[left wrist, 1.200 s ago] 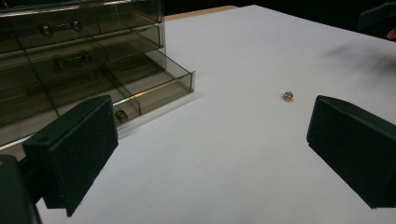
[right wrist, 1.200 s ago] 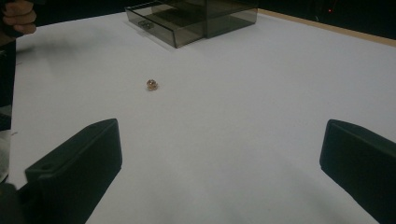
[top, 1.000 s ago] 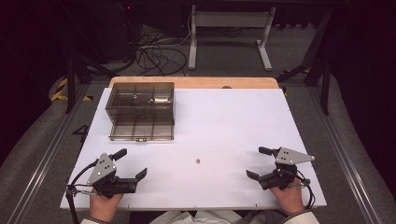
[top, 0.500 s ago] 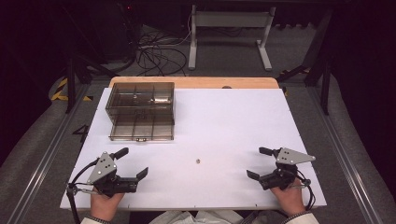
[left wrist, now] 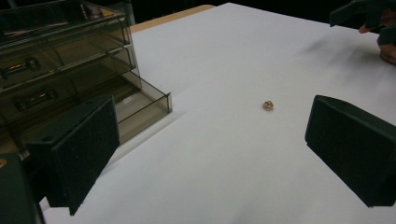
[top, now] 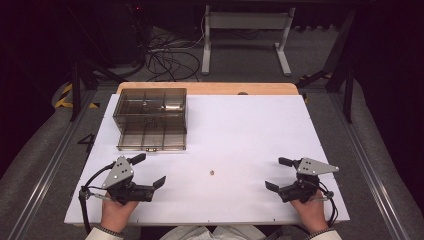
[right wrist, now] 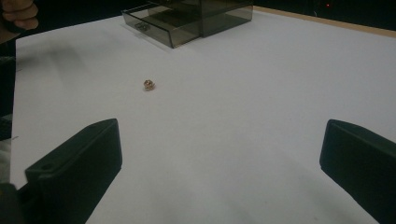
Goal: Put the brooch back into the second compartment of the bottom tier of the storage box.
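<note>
Low in the high view, both hands sit at the near table edge: left gripper (top: 148, 171) lower left, right gripper (top: 279, 174) lower right, jaws of each spread wide, nothing between them. Both rest on the white table (top: 250, 130), well apart from each other.

Between them, lower centre of the high view, a small nut (top: 212, 173) lies alone on the bare sheet, touching neither gripper. From above it is just a speck; the left gripper view shows it brassy and knobbly (left wrist: 267, 106), right of centre, ahead of the spread jaws. Right gripper view has the same nut (right wrist: 149, 84) upper left of centre, also well ahead of the jaws.

Farther back, upper left of the high view, a smoky clear plastic organizer box (top: 151, 118) sits on the sheet with a compartment grid. Left gripper view, upper left, shows what the overhead does not: stacked drawers in the box (left wrist: 70, 70) with small metal parts inside, the lowest drawer pulled out. Right gripper view shows that drawer jutting from the box (right wrist: 187, 21) at top centre.

Top right corner of the left gripper view catches the other hand (left wrist: 385, 35); top left of the right gripper view catches fingers (right wrist: 18, 14).
</note>
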Motion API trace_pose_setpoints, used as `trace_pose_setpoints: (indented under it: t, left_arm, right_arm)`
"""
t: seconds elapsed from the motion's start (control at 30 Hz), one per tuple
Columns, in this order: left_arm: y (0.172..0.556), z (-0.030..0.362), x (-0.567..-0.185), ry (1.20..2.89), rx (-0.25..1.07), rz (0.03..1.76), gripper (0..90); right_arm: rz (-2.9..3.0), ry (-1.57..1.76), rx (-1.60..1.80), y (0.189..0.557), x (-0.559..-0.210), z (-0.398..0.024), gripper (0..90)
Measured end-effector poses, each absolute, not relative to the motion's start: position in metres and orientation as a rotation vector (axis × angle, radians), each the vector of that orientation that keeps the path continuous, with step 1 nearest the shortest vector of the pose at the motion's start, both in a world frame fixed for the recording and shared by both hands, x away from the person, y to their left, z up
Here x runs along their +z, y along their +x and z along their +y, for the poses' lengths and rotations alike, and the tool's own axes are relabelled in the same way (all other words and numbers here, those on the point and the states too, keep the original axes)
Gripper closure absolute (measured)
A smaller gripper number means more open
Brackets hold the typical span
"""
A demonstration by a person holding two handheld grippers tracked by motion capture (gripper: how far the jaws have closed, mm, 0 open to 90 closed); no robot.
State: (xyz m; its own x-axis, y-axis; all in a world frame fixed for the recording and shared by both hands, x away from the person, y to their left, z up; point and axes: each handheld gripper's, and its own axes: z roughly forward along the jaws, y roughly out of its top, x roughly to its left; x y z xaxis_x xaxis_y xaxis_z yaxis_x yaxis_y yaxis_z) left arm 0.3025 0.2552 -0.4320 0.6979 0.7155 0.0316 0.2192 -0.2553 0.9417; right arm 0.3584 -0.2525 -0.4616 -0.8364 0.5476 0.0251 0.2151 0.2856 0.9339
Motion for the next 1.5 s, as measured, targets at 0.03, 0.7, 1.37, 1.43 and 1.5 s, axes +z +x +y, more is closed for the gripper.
trace_pose_setpoints:
  t: [0.03, 0.7, 1.37, 1.43, 1.5]
  left_arm:
    - [0.304, 0.254, -0.431, 1.809, 0.559, 0.731, 3.9]
    - [0.326, 0.232, -0.418, 1.826, 0.514, 0.656, 3.9]
    - [0.346, 0.211, -0.408, 1.853, 0.461, 0.601, 4.3]
    - [0.346, 0.210, -0.407, 1.851, 0.457, 0.600, 4.3]
    - [0.346, 0.210, -0.405, 1.848, 0.453, 0.596, 4.3]
  right_arm:
    - [2.259, 0.695, 1.564, 0.358, -0.462, -0.252, 0.0]
    - [2.260, 0.695, 1.558, 0.357, -0.463, -0.252, 0.0]
    - [2.256, 0.711, 1.553, 0.356, -0.464, -0.252, 0.0]
    - [2.258, 0.710, 1.553, 0.356, -0.464, -0.252, 0.0]
    - [2.259, 0.709, 1.554, 0.357, -0.464, -0.252, 0.0]
